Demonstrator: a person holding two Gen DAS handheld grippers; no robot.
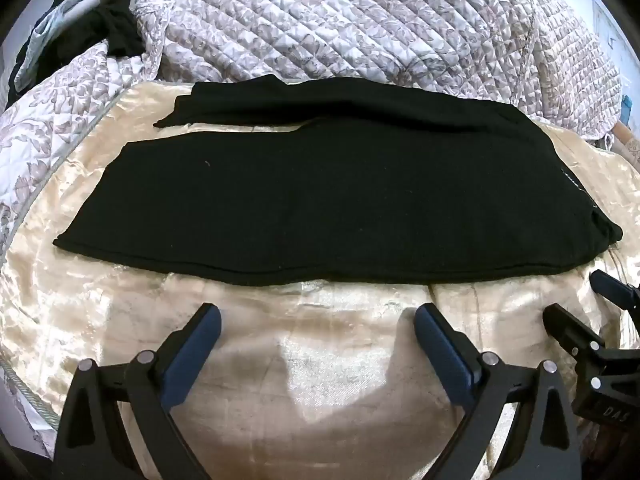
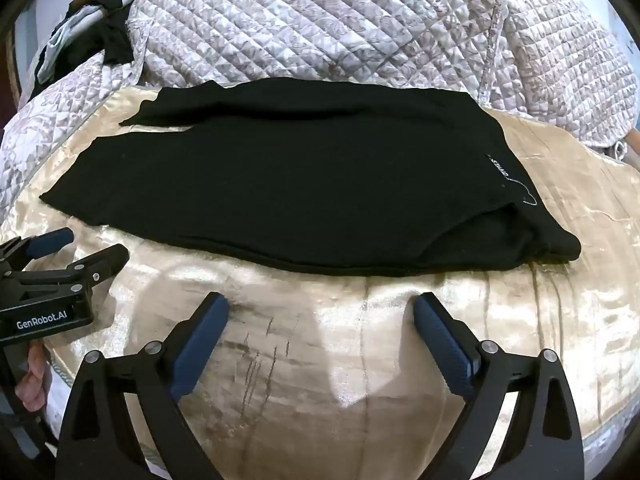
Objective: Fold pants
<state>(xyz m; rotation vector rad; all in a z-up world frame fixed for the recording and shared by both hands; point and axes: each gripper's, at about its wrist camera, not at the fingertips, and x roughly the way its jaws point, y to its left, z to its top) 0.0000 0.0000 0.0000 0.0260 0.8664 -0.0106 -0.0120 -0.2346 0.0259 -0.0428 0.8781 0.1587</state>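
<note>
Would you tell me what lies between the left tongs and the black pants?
Only bare cream satin cover lies between the open left tongs and the pants, as the left wrist view shows.

I see a bed covered by a shiny cream satin blanket [image 1: 328, 380]. Flat on it, black knit pants [image 1: 320, 200] lie spread sideways, legs pointing left. Behind, a quilted grey-and-white floral bedspread [image 1: 340, 20] is bunched up, touching the pants' far edge.

Left hand-held gripper [image 1: 316, 326] jaws wide apart, holding nothing; right hand-held gripper [image 2: 320, 316] the same, just beside it, both pointing far.
</note>
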